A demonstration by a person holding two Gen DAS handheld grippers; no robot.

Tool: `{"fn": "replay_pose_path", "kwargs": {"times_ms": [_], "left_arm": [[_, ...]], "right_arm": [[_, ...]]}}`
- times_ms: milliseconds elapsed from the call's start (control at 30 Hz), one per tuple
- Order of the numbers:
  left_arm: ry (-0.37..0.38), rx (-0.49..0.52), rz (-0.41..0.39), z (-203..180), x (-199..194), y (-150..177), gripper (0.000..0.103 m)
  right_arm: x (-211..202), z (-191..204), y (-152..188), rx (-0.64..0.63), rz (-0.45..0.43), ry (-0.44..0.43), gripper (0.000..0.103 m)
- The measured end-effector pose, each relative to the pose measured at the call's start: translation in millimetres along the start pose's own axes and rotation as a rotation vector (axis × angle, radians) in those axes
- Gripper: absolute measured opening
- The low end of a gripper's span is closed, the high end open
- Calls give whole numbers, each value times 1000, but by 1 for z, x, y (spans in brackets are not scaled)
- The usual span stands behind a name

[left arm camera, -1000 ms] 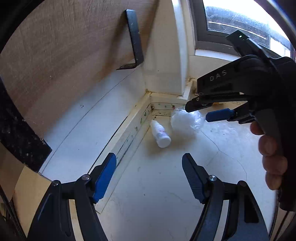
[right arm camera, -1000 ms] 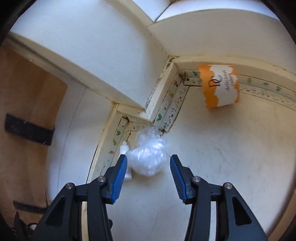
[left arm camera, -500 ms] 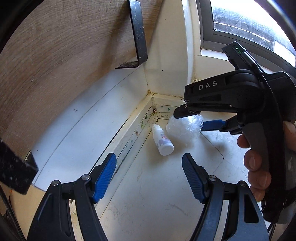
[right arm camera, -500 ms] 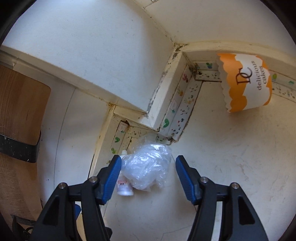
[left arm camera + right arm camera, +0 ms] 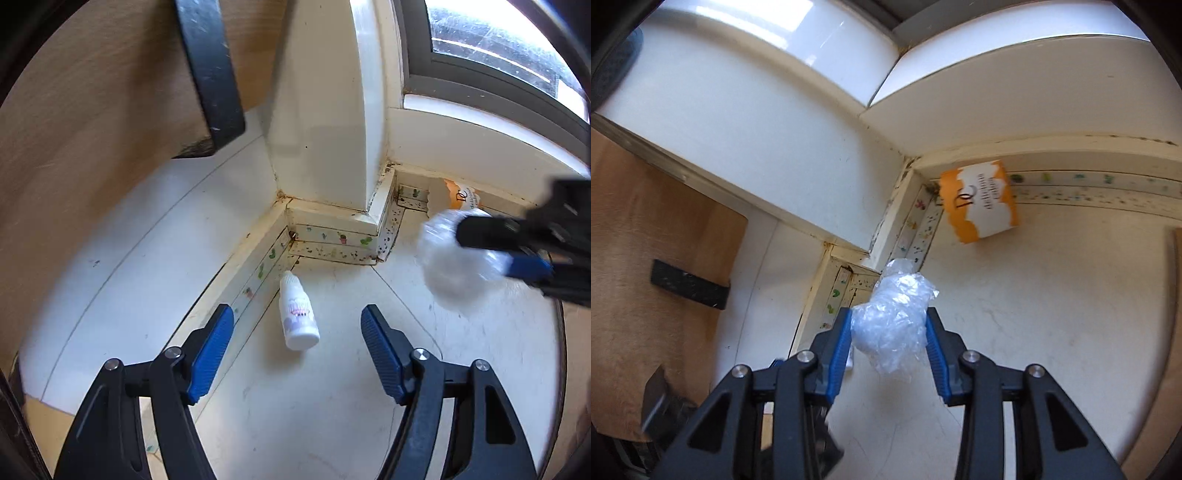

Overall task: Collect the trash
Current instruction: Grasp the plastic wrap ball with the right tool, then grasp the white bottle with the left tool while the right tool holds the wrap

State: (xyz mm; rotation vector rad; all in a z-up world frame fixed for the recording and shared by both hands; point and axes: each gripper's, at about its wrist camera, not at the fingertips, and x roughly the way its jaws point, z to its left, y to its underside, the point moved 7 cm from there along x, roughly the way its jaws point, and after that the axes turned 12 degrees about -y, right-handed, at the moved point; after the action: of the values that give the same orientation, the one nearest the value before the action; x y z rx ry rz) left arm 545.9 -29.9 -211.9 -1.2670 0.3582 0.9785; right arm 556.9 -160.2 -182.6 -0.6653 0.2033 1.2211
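Note:
A small white dropper bottle (image 5: 297, 314) lies on the white floor beside the skirting. My left gripper (image 5: 297, 312) hovers over it with jaws closing; the bottle lies between the blue pads (image 5: 214, 347), which do not touch it. A crumpled ball of clear plastic wrap (image 5: 892, 325) sits between the right gripper's (image 5: 888, 321) closing jaws, both pads pressing on it, lifted off the floor. In the left wrist view that plastic ball (image 5: 454, 266) and the right gripper (image 5: 487, 249) appear blurred at the right. An orange-and-white paper cup (image 5: 979, 201) lies on its side by the far skirting.
A white wall pillar (image 5: 321, 129) juts into the corner, with sticker-dotted skirting (image 5: 332, 236) at its foot. A wooden panel (image 5: 92, 110) with a black bracket (image 5: 210, 70) stands at the left. A window (image 5: 498, 48) is above right.
The right gripper has shut on the plastic ball and carried it up and to the right, away from the bottle. The left gripper has come closer to the bottle.

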Motion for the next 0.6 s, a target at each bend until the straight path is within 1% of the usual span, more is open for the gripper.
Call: {"fn": "replay_pose_path", "kwargs": {"times_ms": [100, 167, 200, 233, 267, 300, 367, 433, 467, 600], "left_arm": [[17, -6, 55, -8, 14, -4, 58], [18, -1, 87, -13, 25, -3, 48], [21, 1, 102, -14, 28, -1, 46], [24, 2, 115, -16, 31, 0, 42], [28, 2, 124, -17, 34, 1, 39], [31, -2, 132, -18, 36, 2, 38], [46, -15, 147, -19, 38, 5, 31], [59, -34, 148, -17, 40, 7, 29], [65, -42, 145, -15, 40, 8, 27], [80, -73, 131, -8, 38, 8, 25]], "right_arm": [[-16, -3, 10, 18, -14, -18, 39], [-28, -2, 19, 22, -26, -28, 39], [-41, -7, 16, 20, -34, -33, 39], [-53, -5, 20, 18, -40, -35, 39], [-59, -4, 21, 16, -44, -41, 39], [-64, -5, 15, 18, -49, -46, 39], [-70, -3, 14, 19, -52, -51, 39], [-73, -5, 15, 18, -54, -57, 39], [-68, -3, 15, 16, -51, -61, 39], [-61, -3, 18, 21, -46, -79, 39]]}}
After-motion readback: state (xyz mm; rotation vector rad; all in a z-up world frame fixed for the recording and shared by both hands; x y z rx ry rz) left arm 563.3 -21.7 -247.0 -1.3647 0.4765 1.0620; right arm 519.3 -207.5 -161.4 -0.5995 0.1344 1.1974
